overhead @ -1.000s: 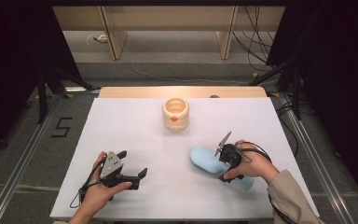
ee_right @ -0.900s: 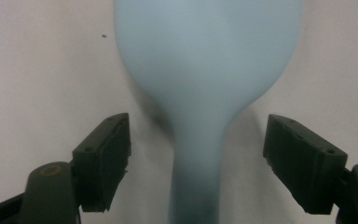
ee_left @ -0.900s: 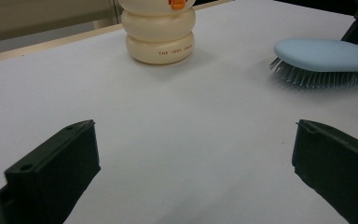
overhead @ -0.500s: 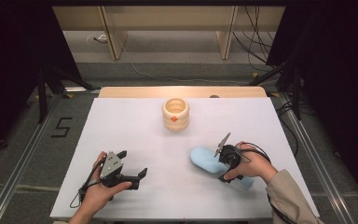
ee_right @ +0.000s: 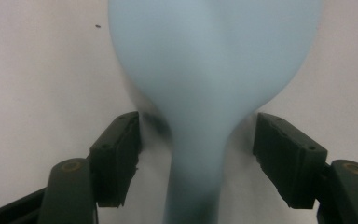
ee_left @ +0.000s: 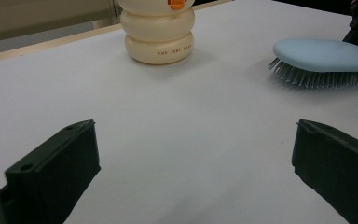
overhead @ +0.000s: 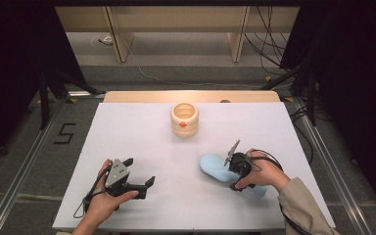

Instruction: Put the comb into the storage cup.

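Note:
A light blue hairbrush (overhead: 214, 166) lies bristles down on the white table (overhead: 142, 132), right of centre near the front. My right gripper (overhead: 236, 172) points down over its narrow neck. In the right gripper view the brush (ee_right: 212, 60) runs up between the jaws of the right gripper (ee_right: 196, 149). Those jaws have just been closing, but a gap still shows on each side of the handle. My left gripper (overhead: 139, 171) rests open at the front left, nothing between its jaws (ee_left: 193, 158). The left gripper view looks toward the brush (ee_left: 324, 55).
A cream ringed cup (overhead: 184, 119) with an orange mark stands at the back middle of the table, also seen as the cup (ee_left: 158, 32) ahead of the left gripper. Dark stands and cables flank the table on the floor.

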`<action>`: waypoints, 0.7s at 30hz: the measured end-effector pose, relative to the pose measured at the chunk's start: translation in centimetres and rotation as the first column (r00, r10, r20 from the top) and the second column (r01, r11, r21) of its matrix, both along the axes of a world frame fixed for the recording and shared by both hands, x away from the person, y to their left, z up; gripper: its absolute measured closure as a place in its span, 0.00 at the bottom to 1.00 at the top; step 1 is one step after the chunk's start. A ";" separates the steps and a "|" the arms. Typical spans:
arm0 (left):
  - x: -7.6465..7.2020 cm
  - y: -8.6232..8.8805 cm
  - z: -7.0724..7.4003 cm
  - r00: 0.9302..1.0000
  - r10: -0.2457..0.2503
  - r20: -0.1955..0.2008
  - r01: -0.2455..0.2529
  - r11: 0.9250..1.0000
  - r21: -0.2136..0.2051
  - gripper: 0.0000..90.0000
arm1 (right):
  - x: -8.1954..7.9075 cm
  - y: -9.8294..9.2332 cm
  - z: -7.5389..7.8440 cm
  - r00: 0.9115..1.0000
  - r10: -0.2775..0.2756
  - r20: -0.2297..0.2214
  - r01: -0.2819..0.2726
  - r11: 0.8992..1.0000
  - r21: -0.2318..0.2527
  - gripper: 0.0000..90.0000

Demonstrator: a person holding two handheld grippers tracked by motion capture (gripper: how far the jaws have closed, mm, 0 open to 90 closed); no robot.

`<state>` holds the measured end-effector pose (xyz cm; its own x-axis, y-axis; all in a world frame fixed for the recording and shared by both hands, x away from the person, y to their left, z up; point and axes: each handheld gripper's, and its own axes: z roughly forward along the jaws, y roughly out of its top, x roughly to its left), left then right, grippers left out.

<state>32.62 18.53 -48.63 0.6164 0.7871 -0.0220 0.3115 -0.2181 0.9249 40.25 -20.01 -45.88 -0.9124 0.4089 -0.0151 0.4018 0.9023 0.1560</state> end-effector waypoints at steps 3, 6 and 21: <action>0.0 0.0 0.0 1.000 0.000 0.001 0.000 1.000 0.000 0.00 | 0.1 0.1 0.0 1.000 -0.007 0.000 0.007 1.000 0.000 0.39; 0.0 0.0 0.0 1.000 0.000 -0.001 0.000 1.000 -0.001 0.00 | 0.2 0.1 0.0 1.000 -0.006 -0.003 0.006 1.000 -0.006 0.42; 0.0 -0.1 0.0 1.000 -0.003 -0.001 0.003 1.000 -0.001 0.00 | 0.0 0.8 0.3 0.999 -0.038 0.007 0.038 0.999 -0.009 0.69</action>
<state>32.61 18.46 -48.67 0.6191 0.7850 -0.0230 0.3115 -0.2186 0.9247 40.26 -19.25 -45.55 -0.8963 0.4428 -0.0250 0.4345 0.8880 0.1508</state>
